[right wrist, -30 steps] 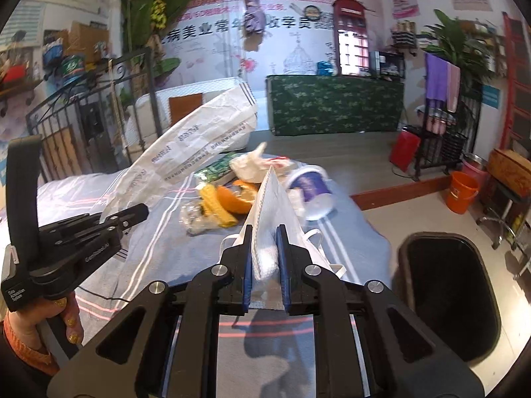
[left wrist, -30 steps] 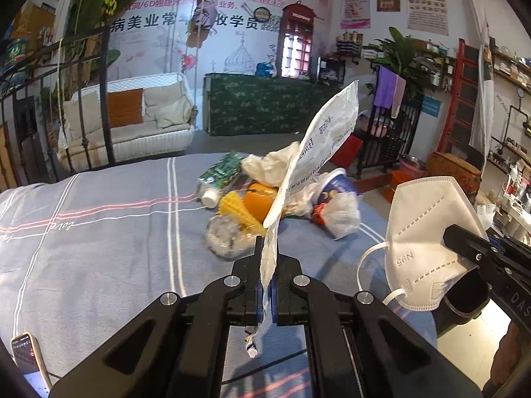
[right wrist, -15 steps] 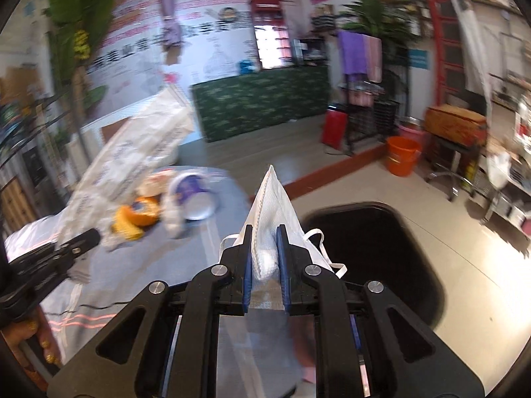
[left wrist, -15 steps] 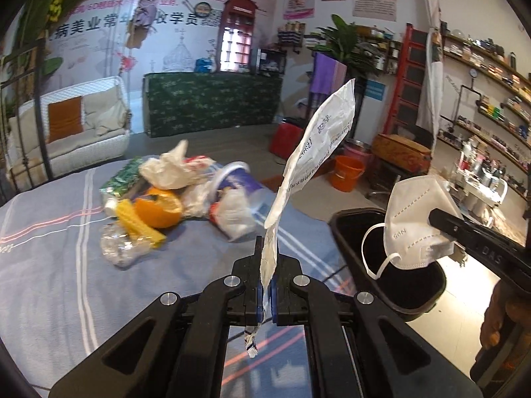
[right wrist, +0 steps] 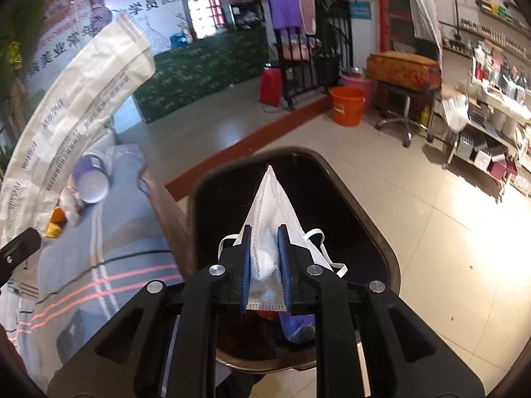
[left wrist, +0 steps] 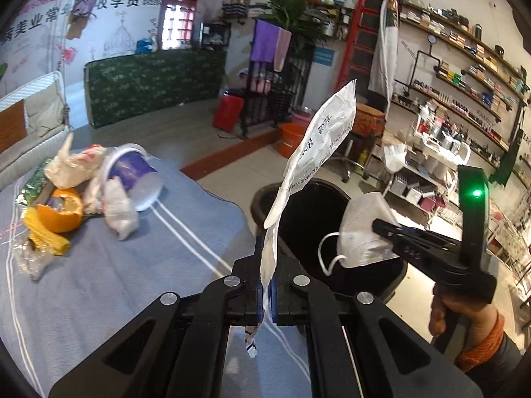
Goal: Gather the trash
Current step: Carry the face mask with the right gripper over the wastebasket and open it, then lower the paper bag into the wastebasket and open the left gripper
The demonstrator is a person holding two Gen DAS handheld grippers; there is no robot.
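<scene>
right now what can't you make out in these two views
- Inside of the black bin: right wrist view, too dark, and the face mask in the right gripper covers its middle.
- Print on the white wrapper: left wrist view, too small to read.
- Wrapper's lower part: hidden inside the left gripper.
- Trash pile on the blue cloth: items overlap, and the right wrist view blurs them.
</scene>
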